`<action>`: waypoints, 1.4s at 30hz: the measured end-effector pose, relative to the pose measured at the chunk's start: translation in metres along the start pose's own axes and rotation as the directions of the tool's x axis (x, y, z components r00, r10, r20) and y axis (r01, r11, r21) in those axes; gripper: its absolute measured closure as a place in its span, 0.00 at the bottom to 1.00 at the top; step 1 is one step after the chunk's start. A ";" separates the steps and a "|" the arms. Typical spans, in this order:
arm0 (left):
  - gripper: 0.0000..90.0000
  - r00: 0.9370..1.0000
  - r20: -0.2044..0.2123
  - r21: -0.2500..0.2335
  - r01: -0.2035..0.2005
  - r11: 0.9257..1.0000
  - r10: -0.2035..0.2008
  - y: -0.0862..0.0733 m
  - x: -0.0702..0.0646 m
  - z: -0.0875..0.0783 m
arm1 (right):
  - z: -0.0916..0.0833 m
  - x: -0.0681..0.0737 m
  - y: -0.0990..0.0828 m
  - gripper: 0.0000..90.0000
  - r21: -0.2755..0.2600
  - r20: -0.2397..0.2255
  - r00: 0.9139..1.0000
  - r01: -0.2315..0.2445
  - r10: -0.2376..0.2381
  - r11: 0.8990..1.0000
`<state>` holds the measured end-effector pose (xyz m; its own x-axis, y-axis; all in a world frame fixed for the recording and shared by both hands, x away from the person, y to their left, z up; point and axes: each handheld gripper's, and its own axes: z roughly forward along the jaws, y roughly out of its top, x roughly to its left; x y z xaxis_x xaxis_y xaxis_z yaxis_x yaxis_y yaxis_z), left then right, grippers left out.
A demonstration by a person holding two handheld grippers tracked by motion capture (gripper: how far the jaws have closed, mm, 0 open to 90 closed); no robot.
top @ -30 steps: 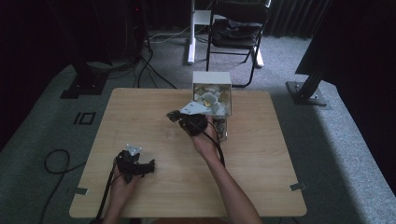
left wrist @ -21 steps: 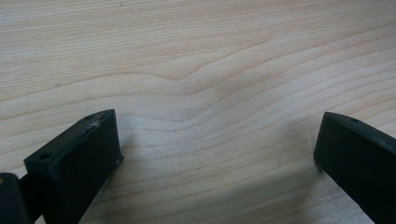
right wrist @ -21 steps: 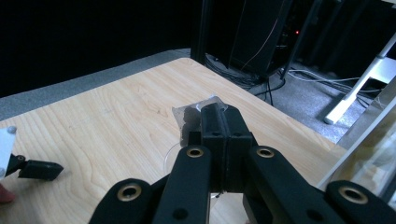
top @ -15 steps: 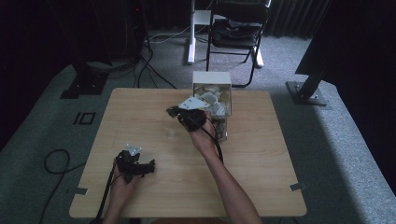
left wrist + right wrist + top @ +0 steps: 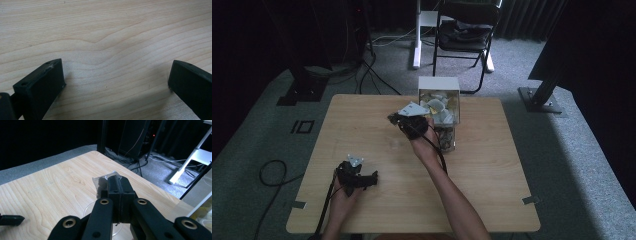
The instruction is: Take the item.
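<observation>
My right gripper [image 5: 117, 182] is shut on a small clear plastic wrapper [image 5: 100, 183]. The wrapper's crinkled edge pokes out past the tips, above the wooden table [image 5: 50, 185]. In the high view the right gripper [image 5: 396, 119] hovers over the table's far middle, just left of a clear box [image 5: 452, 142], and points left. A faint clear round piece [image 5: 88, 212] lies below the jaws. My left gripper [image 5: 371, 178] rests low at the near left of the table. Its jaws stand wide apart in the left gripper view [image 5: 116, 82], with bare wood between them.
The clear box holds several white crumpled items [image 5: 437, 106] and stands at the table's [image 5: 492, 165] far edge. A folding chair [image 5: 464, 30] and a white stand [image 5: 418, 35] are on the carpet behind it. Cables [image 5: 272, 172] trail off the left side.
The right gripper has shifted slightly toward the table's far side, still shut on the wrapper. The left gripper has stayed in place.
</observation>
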<state>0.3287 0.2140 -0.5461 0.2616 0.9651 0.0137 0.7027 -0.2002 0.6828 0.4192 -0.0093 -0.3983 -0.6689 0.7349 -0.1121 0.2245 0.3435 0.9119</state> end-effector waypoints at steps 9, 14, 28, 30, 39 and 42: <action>0.01 1.000 0.000 0.000 0.000 1.000 0.000 0.000 0.000 0.000 | 0.008 0.001 -0.001 1.00 0.015 0.026 0.999 -0.035 0.035 0.999; 0.01 1.000 0.000 -0.002 -0.002 1.000 0.002 0.000 -0.001 0.000 | 0.011 0.001 -0.001 1.00 0.017 0.029 0.999 -0.042 0.041 0.999; 0.01 1.000 0.001 -0.002 -0.003 1.000 0.003 0.000 -0.001 0.000 | 0.010 0.009 -0.003 0.62 -0.003 -0.002 1.000 -0.025 0.025 1.000; 0.01 1.000 0.001 -0.002 -0.003 1.000 0.003 0.000 -0.001 0.000 | 0.008 0.010 -0.004 0.62 -0.006 -0.008 1.000 -0.022 0.022 1.000; 0.01 1.000 0.000 -0.005 -0.002 1.000 0.002 0.000 -0.001 0.000 | -0.022 0.016 -0.026 0.57 0.007 -0.075 0.997 -0.005 0.005 1.000; 0.01 1.000 0.000 -0.004 -0.002 1.000 0.002 0.000 -0.001 0.000 | -0.035 0.011 -0.042 0.57 0.029 -0.097 0.995 -0.018 0.021 0.999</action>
<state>0.3282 0.2135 -0.5464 0.2634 0.9646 0.0154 0.6994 -0.2019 0.6856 0.3774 -0.0363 -0.4238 -0.7293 0.6820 -0.0545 0.2568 0.3468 0.9021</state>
